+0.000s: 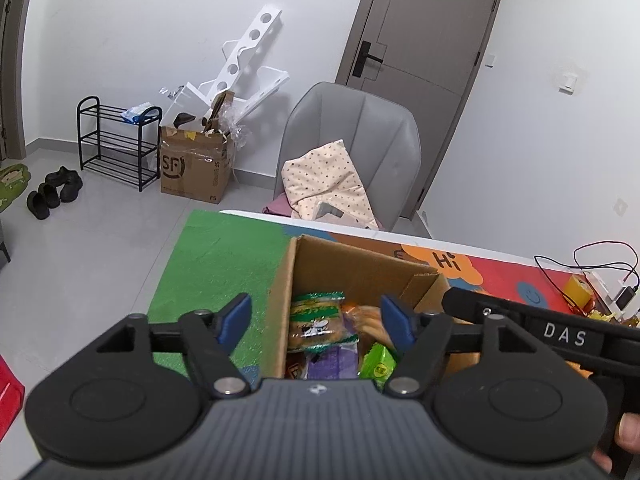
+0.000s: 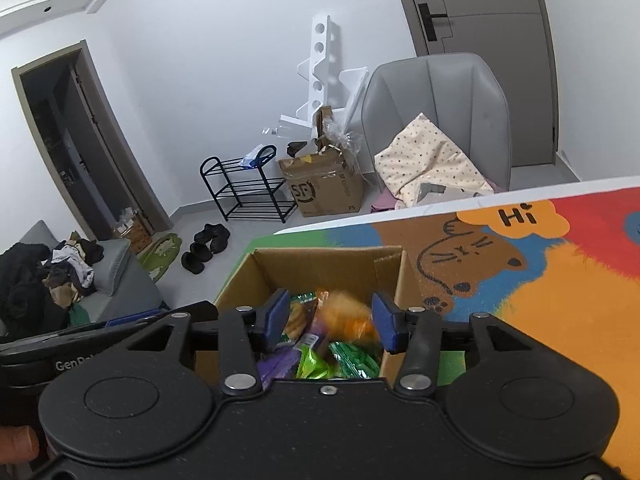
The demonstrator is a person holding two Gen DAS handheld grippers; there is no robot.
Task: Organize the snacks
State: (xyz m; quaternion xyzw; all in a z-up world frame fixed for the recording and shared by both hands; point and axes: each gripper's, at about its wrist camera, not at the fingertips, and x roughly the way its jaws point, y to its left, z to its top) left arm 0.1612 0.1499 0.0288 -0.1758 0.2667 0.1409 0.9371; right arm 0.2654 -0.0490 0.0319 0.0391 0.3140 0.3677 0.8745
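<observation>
Both tools hovering over the snack box

The left tool (image 1: pixel 316 322) and right tool (image 2: pixel 330 318) are standing spread, pinching nothing; the cardboard box (image 1: pixel 356 266) of snacks (image 2: pixel 344 354) is sitting on the counter (image 2: pixel 560 280) just below their tips.

Each gripper is matte black plastic with two round discs, silver screw heads and blue pads on its fingers. The left gripper (image 1: pixel 316 320) has a ribbed grey top; the right gripper (image 2: pixel 330 320) carries white "DAS" lettering on its side.
</observation>
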